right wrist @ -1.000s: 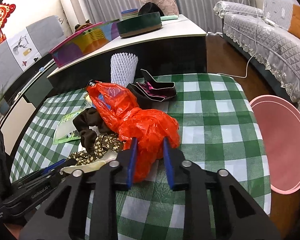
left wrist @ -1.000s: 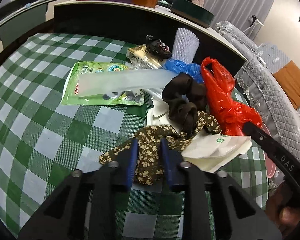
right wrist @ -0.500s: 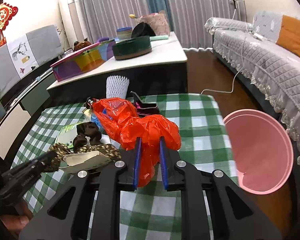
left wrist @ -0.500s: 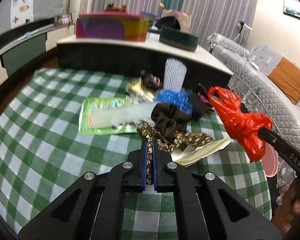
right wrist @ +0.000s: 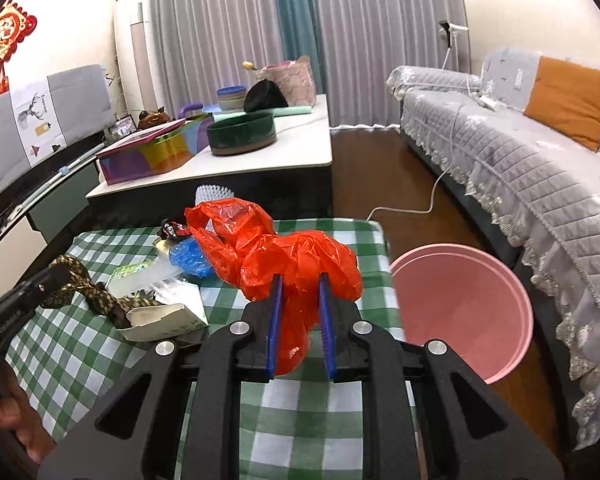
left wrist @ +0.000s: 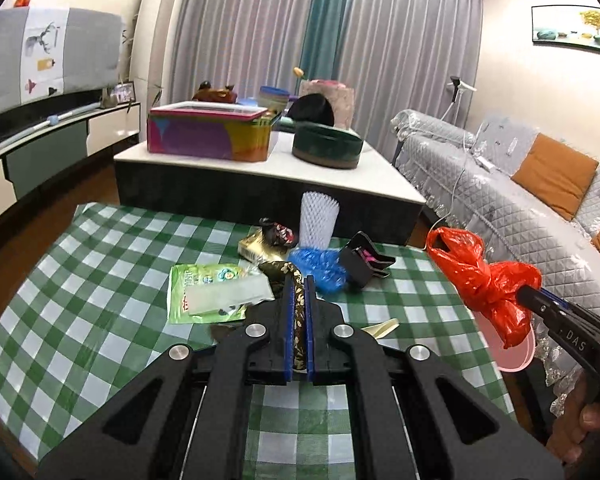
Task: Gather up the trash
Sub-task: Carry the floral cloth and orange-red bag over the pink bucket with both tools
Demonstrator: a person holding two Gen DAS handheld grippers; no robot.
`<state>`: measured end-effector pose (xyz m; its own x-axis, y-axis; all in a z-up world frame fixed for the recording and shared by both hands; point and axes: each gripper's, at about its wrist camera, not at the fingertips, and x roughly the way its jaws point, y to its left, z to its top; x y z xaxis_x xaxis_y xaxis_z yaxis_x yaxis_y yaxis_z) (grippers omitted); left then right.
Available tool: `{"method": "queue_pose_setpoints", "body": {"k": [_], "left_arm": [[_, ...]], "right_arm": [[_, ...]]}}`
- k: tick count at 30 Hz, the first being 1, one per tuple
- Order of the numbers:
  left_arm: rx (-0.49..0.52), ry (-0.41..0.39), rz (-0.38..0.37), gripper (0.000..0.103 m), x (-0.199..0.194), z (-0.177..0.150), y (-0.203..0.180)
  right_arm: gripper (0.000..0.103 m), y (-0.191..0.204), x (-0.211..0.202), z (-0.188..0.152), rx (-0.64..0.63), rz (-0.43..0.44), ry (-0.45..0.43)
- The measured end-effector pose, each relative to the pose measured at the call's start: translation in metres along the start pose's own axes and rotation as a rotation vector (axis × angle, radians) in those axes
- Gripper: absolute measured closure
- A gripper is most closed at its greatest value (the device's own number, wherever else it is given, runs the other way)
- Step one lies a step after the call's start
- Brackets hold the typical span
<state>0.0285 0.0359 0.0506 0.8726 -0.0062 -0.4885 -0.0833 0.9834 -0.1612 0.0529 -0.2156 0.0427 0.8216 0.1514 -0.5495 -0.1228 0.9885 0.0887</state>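
The left claw (left wrist: 298, 280) is clamped tight on a brown flowery cloth (right wrist: 96, 294). The cloth is soft and floppy, so its far end droops down to the bench (left wrist: 100, 248) by a folded white paper (right wrist: 168, 320). The right claw (right wrist: 299, 280) squeezes a red plastic bag (right wrist: 296, 258) and holds it up in the air. The bag is very light, thin and crinkly. It could slip, so a grip on the bunched middle looks best. A pink bin (right wrist: 464, 304) waits on the floor just beside the bench. A blue bag (left wrist: 320, 266) and a green packet (left wrist: 204, 280) lie on the bench.
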Motion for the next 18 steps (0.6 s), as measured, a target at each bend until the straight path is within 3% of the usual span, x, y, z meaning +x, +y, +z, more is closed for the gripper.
{"method": "queue_pose_setpoints", "body": {"k": [18], "left_arm": [[0.062,-0.062,-0.116,0.099,-0.029,0.009,-0.051]], "right_arm": [[0.086,-0.051,-0.046,0.0,0.043,-0.122,-0.027]]}}
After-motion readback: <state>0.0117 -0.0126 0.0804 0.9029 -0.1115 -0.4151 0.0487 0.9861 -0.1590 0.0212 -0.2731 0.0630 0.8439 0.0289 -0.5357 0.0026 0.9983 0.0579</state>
